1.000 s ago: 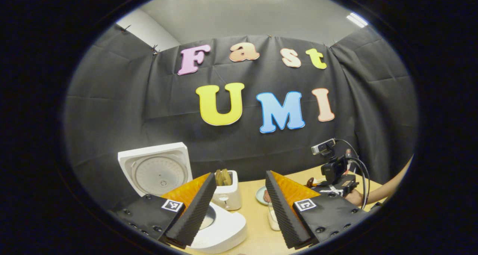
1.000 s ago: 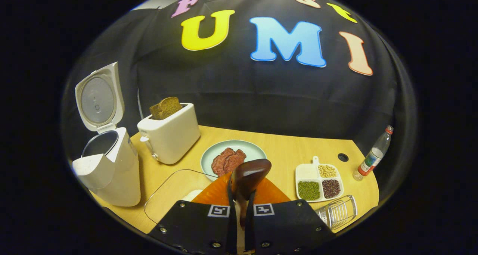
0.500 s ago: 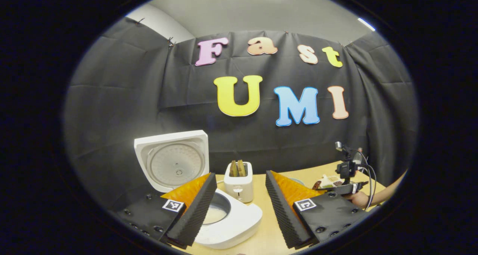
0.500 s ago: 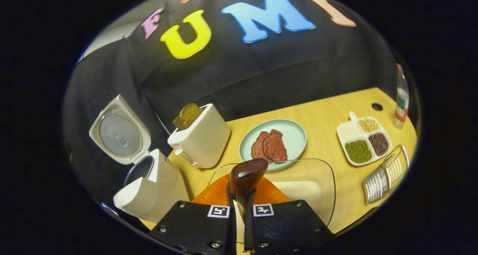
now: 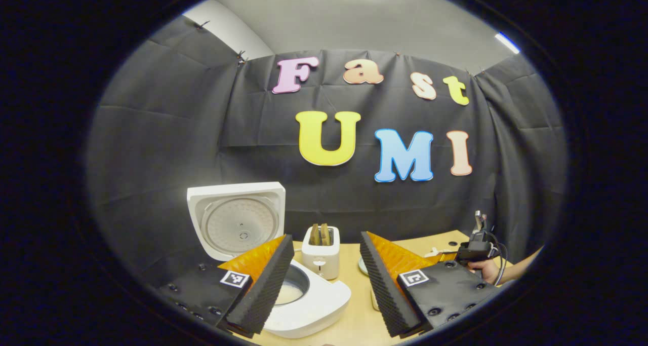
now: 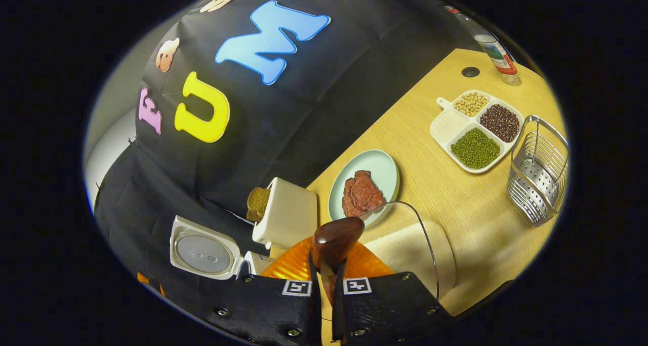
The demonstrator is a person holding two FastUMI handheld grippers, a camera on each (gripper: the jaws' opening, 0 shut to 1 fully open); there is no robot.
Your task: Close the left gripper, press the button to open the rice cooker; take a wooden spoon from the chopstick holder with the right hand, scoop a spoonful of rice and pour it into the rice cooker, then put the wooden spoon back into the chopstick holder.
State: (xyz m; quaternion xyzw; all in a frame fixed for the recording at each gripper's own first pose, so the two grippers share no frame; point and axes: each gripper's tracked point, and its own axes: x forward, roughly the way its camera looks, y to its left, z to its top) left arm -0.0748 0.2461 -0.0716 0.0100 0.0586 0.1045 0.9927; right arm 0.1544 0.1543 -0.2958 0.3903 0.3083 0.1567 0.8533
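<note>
Recording booth staged as a kitchen, black cloth wall (image 5: 167, 133), wooden table (image 6: 455, 194), toaster (image 6: 286, 217), rice cooker (image 5: 304, 300)

A white rice cooker (image 5: 304, 305) and a cream toaster (image 6: 286, 219) holding brown toast (image 6: 257, 202) stand on a light wood-grain table (image 6: 455, 204) against a black cloth wall (image 5: 167, 148). A dark brown wooden spoon (image 6: 335, 238) pokes up before a pale green plate (image 6: 377, 166) of reddish-brown meat (image 6: 361, 195). A white divided dish (image 6: 476, 129) shows green, dark maroon, tan and white fillings beside a silver wire holder (image 6: 539, 169).
</note>
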